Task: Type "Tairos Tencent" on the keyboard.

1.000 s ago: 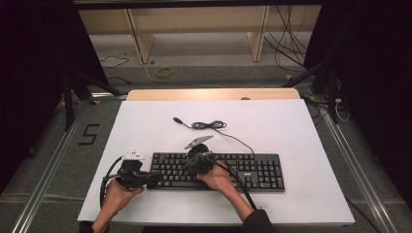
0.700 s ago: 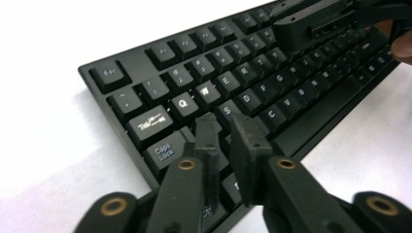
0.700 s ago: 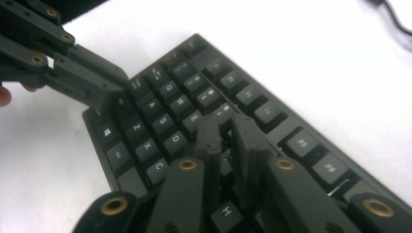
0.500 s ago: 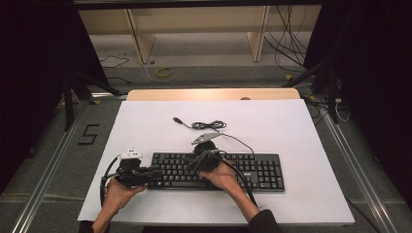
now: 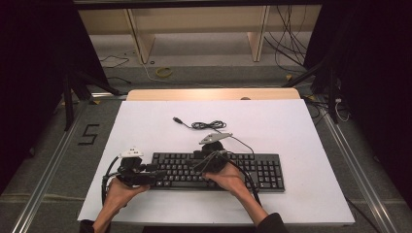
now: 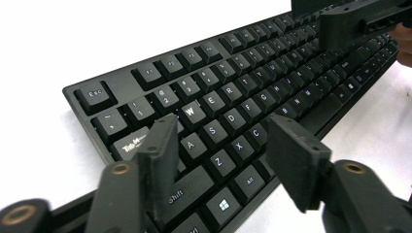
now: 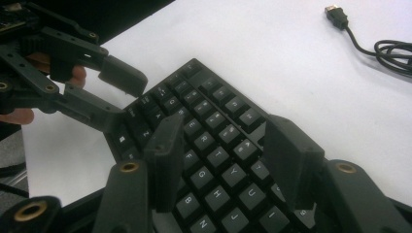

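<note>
A black keyboard (image 5: pixel 262 170) lies on the white table top (image 5: pixel 301 126), near its front edge. My left gripper (image 5: pixel 153 174) sits at the keyboard's left end, and its jaws have just been opening. In the left gripper view the left gripper (image 6: pixel 223 128) stands open above the letter keys (image 6: pixel 228 97), gripping nothing. My right gripper (image 5: pixel 199 160) hovers over the keyboard's middle, its jaws also just opening. The right gripper (image 7: pixel 226 126) is open over the keys (image 7: pixel 214 109) with nothing held, and the left gripper (image 7: pixel 124 97) shows beyond it.
The keyboard's black cable (image 5: pixel 208 125) lies coiled behind it, its USB plug (image 7: pixel 336 13) loose on the table. Wooden shelf legs (image 5: pixel 138 34) and floor cables stand past the far edge. A "5" mark (image 5: pixel 90 134) is on the floor at left.
The right hand has shifted a little to the right over the keyboard. The left hand has stayed at the keyboard's left end.
</note>
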The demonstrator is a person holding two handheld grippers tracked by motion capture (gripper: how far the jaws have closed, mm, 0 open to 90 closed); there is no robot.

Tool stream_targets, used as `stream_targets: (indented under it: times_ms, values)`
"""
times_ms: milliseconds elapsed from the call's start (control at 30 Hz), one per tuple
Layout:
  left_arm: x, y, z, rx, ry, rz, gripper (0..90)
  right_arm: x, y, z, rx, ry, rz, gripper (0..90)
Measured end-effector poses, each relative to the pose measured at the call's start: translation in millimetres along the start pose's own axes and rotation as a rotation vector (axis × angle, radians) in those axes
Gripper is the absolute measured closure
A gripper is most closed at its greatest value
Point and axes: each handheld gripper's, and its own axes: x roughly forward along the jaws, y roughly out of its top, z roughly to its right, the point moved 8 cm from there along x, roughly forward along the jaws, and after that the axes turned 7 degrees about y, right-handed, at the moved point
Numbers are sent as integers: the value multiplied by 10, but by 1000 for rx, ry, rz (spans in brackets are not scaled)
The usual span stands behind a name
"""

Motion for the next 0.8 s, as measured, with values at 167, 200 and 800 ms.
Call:
stream_targets:
  times_ms: [167, 200, 800]
  values:
    - [-1, 26, 8, 10, -1, 15, 381, -70, -4, 5, 11, 7, 16, 471]
    - [0, 32, 11, 9, -5, 18, 370, -76, -10, 5, 15, 10, 13, 454]
    - [46, 105, 45, 19, -7, 30, 364, -203, -74, 1, 23, 13, 16, 394]
